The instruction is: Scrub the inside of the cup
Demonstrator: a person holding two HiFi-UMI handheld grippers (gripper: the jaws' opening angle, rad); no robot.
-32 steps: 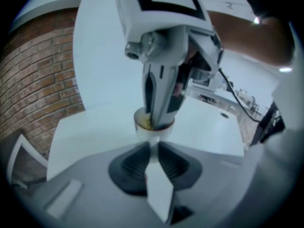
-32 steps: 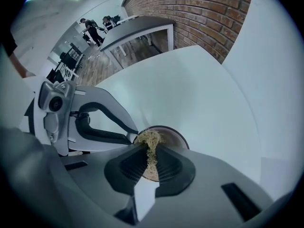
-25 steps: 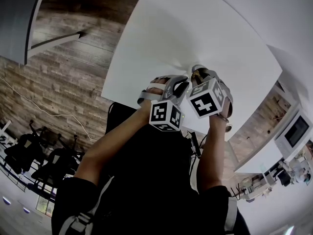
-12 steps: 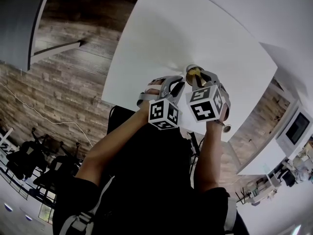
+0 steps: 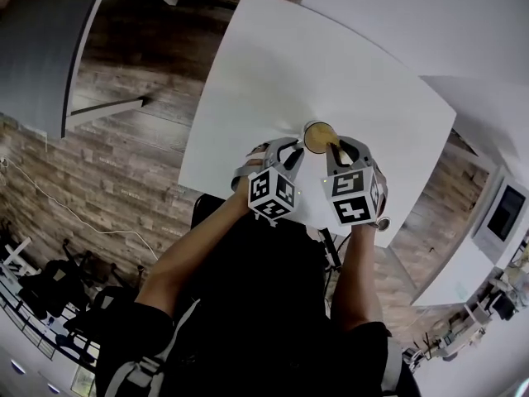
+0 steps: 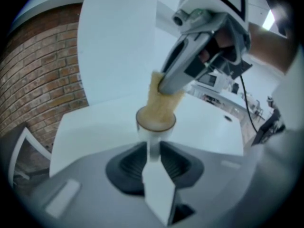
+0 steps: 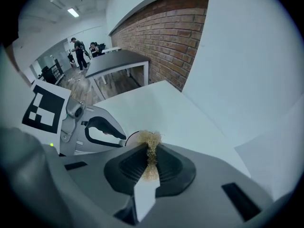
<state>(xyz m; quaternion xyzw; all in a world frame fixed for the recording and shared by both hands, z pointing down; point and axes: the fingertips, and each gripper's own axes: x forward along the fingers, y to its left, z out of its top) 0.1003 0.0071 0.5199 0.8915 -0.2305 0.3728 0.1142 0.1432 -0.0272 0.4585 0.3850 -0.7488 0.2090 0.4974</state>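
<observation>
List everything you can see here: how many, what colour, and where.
table: one, white, below the grippers
cup: one, pale, over the table's near edge
scrubber: one, tan, pushed into the cup
grey table: one, far left
floor: brown wood, around the tables
brick wall: one, red-brown, beyond the table
people: two, dark clothes, far off
left gripper: grey, jaws opening, cup wall between them
right gripper: grey, shut on the scrubber

Cup interior hidden beneath scrubber
</observation>
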